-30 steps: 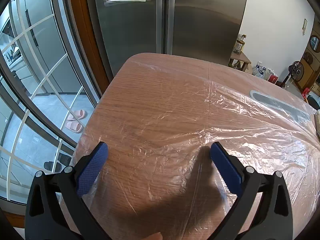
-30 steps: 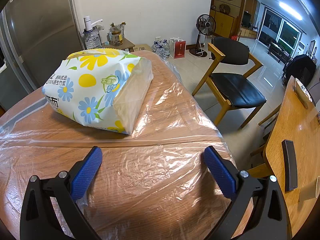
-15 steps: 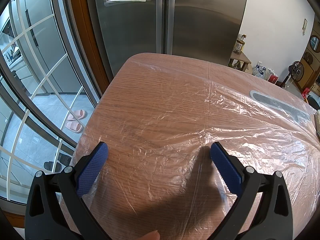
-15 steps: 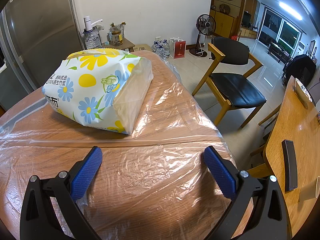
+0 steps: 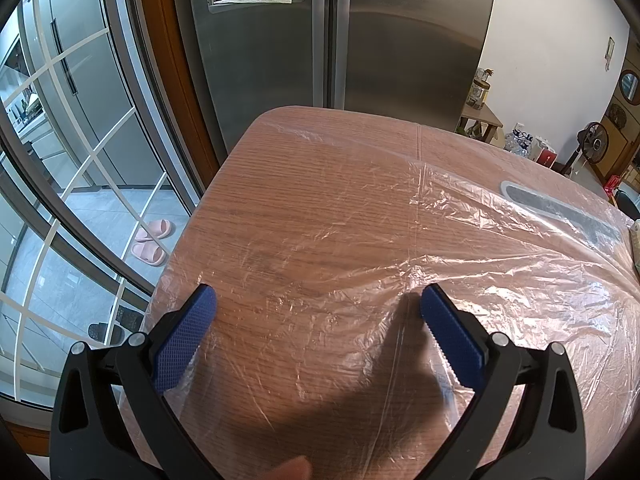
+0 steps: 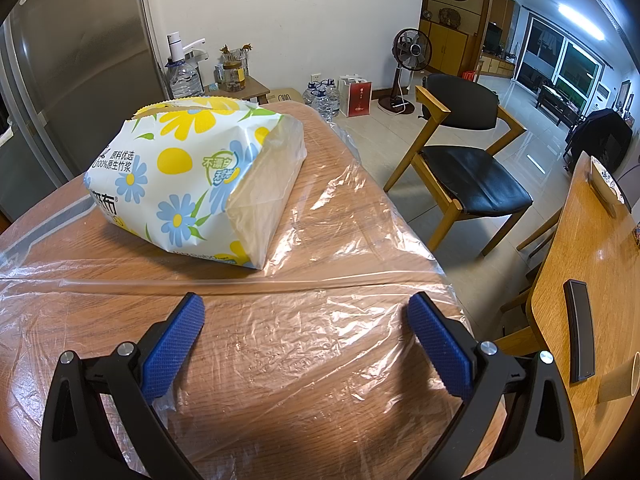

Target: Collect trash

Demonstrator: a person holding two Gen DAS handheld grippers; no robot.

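A clear plastic sheet lies crumpled over the wooden table; it also shows in the right wrist view. A flowered tissue pack lies on the sheet ahead of my right gripper. My left gripper is open and empty, low over the sheet near the table's left side. My right gripper is open and empty, low over the sheet, short of the pack.
A steel fridge stands behind the table. A glass door and pink slippers are left. A black-seated chair, a fan, water bottles and a second table are right.
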